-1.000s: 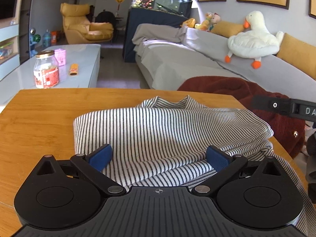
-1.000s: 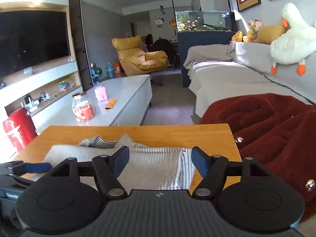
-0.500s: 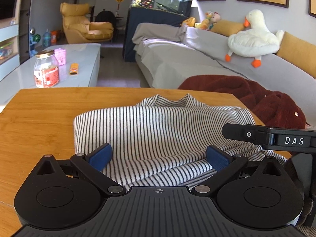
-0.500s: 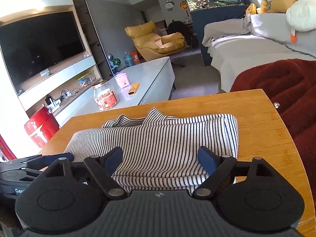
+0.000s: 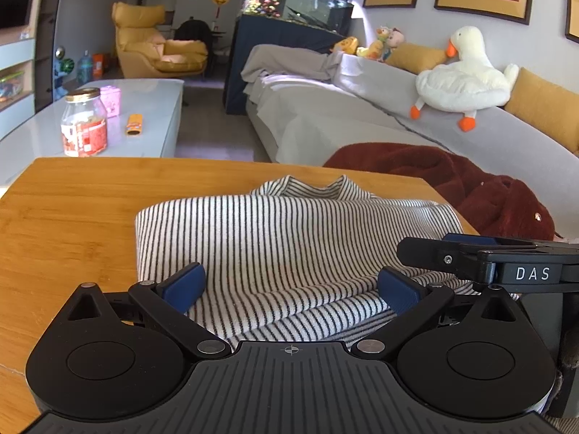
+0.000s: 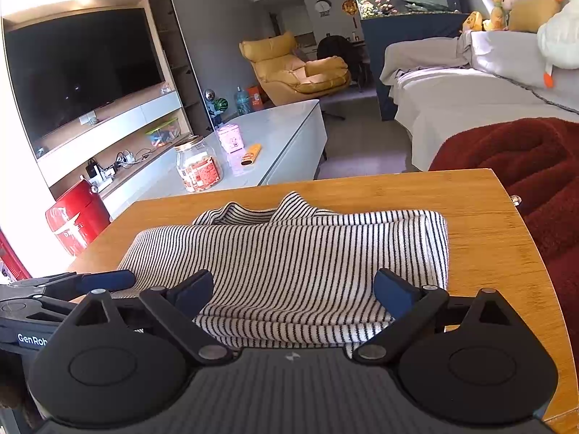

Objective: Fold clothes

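On the desk (image 6: pixel 488 224), the folded striped shirt (image 6: pixel 307 264) lies between both spread pairs of fingers: left hand-held gripper (image 5: pixel 291 285) apart, right hand-held gripper (image 6: pixel 293 287) opening, neither pressing it.

1 striped top (image 5: pixel 289 238), 1 red coat (image 5: pixel 470 184), 1 jar (image 5: pixel 84 123), 2 hand-held grippers.

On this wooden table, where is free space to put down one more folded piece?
Bare wood on the table lies left of the striped shirt, and a strip beyond its collar. A narrower strip runs between the shirt and the right edge, beside the red coat. The near edge is crowded by the left gripper and the opening right gripper.
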Demonstrator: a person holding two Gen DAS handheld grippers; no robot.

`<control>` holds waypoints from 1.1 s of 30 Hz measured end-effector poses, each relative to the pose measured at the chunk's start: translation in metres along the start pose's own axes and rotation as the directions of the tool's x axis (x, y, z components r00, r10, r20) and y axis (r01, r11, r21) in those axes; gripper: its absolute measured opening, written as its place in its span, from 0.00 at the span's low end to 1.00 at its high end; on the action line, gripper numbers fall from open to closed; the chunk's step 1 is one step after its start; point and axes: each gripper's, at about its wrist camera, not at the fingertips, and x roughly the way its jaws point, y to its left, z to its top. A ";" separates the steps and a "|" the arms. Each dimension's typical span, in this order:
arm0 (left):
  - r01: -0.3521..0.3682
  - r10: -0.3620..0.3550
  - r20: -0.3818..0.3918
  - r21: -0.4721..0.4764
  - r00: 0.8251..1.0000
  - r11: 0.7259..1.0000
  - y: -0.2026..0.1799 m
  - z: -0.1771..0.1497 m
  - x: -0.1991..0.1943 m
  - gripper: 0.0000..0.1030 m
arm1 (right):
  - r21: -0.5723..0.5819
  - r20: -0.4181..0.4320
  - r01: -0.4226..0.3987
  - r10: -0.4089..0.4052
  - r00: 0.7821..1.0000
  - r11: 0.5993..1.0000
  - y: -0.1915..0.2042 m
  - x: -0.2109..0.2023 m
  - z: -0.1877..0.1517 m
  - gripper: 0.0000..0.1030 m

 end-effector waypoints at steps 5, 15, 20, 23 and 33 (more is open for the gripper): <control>0.000 0.000 0.004 -0.004 1.000 1.000 0.001 -0.001 -0.001 1.00 | -0.083 0.017 0.042 -0.041 0.999 0.996 0.013 0.000 0.016 0.67; 0.062 -0.059 0.029 -0.116 0.998 0.991 0.024 0.000 -0.023 1.00 | -0.218 -0.124 0.089 -0.118 0.985 0.972 0.017 0.098 0.073 0.42; 0.041 -0.024 0.078 -0.219 0.997 0.975 0.058 0.014 -0.054 1.00 | -0.212 -0.153 0.040 -0.074 0.985 0.977 0.017 0.101 0.069 0.08; 0.056 -0.026 0.123 -0.244 0.992 0.968 0.073 0.029 -0.074 1.00 | -0.243 -0.050 0.013 -0.026 0.998 0.970 0.035 0.047 0.072 0.05; 0.116 -0.095 0.121 -0.185 0.988 0.976 0.065 0.051 -0.096 1.00 | -0.194 -0.126 -0.114 0.091 0.988 0.974 0.063 -0.098 -0.019 0.05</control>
